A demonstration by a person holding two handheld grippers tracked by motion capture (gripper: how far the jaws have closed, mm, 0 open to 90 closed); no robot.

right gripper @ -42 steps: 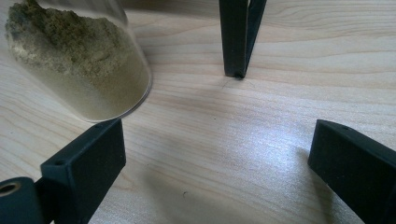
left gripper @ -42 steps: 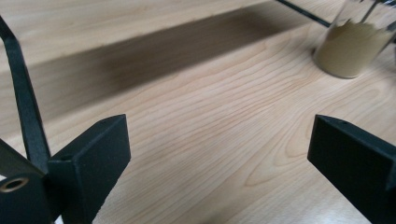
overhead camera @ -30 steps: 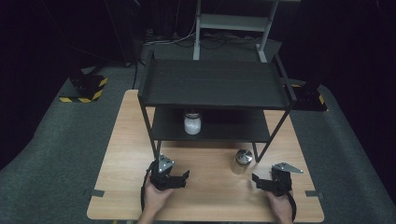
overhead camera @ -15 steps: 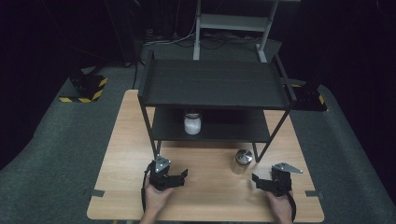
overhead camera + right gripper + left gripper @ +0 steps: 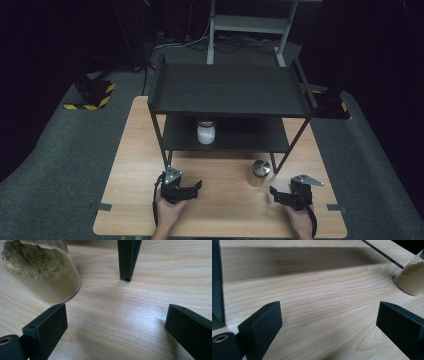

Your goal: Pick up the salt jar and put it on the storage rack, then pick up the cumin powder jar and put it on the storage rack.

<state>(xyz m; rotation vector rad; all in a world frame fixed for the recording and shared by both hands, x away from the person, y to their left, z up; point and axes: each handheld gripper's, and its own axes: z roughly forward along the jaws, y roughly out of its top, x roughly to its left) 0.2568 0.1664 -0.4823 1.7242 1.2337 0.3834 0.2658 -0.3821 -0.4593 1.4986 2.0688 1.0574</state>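
A glass jar of tan powder with a metal lid (image 5: 260, 171) stands on the wooden table (image 5: 225, 215), just in front of the black rack's (image 5: 227, 90) right front leg. My left gripper (image 5: 196, 189) rests on the table to the jar's left, open, with bare wood between its jaws (image 5: 329, 322); the jar (image 5: 412, 280) is far off at its upper right. My right gripper (image 5: 275, 195) lies to the jar's right, also open (image 5: 117, 322). The jar (image 5: 42, 272) stands just beyond its left jaw, outside the gap.
A second jar with white contents (image 5: 206, 131) sits on the rack's lower shelf (image 5: 250, 137). The rack's top shelf is bare. One rack leg (image 5: 127, 260) stands ahead of the right gripper. A grey metal stand (image 5: 245, 25) rises behind the table.
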